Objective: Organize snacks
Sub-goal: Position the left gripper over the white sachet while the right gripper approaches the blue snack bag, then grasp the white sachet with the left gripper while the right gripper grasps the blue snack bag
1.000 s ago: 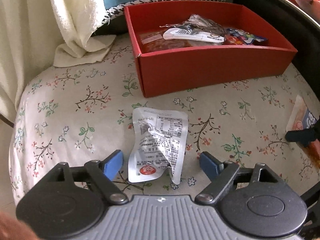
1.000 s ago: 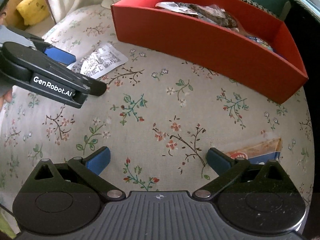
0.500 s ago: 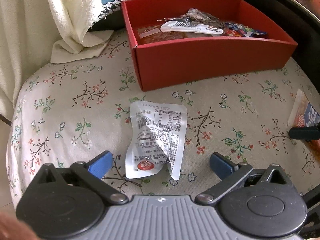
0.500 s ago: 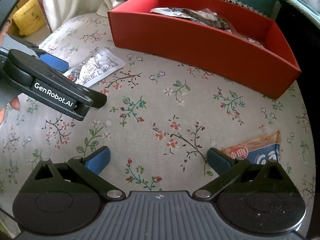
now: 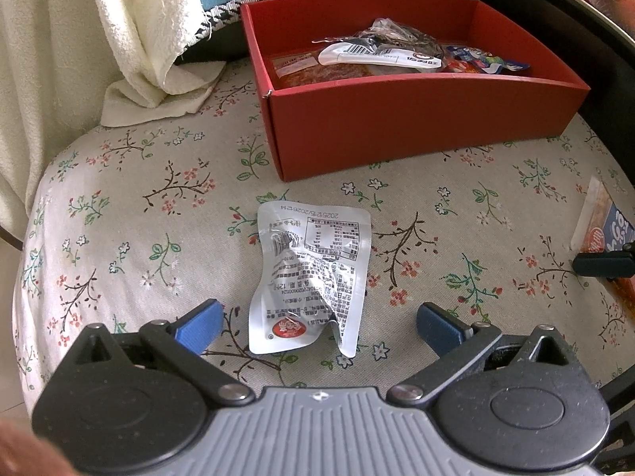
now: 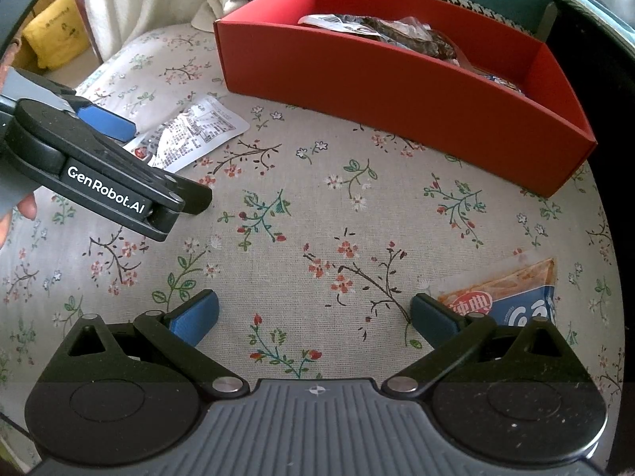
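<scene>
Left hand-held gripper [image 5: 317, 325] fully open, straddling silver snack pouch [image 5: 311, 277] w/o touching, prob. lining up a grab. Pouch just in front of red box [image 5: 416, 119]. Right hand-held gripper [image 6: 313, 321] open, empty.

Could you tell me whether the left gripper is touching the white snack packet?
Apart: the left wrist view shows left gripper open, cloth visible between each finger and white snack packet.

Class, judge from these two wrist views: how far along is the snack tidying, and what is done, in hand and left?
Done: several packets already lie in the red box. In hand: nothing is gripped; the left gripper hangs with jaws wide open astride the silver packet on the floral cloth. Left: that packet and the orange-and-blue packet beside the open right gripper.
</scene>
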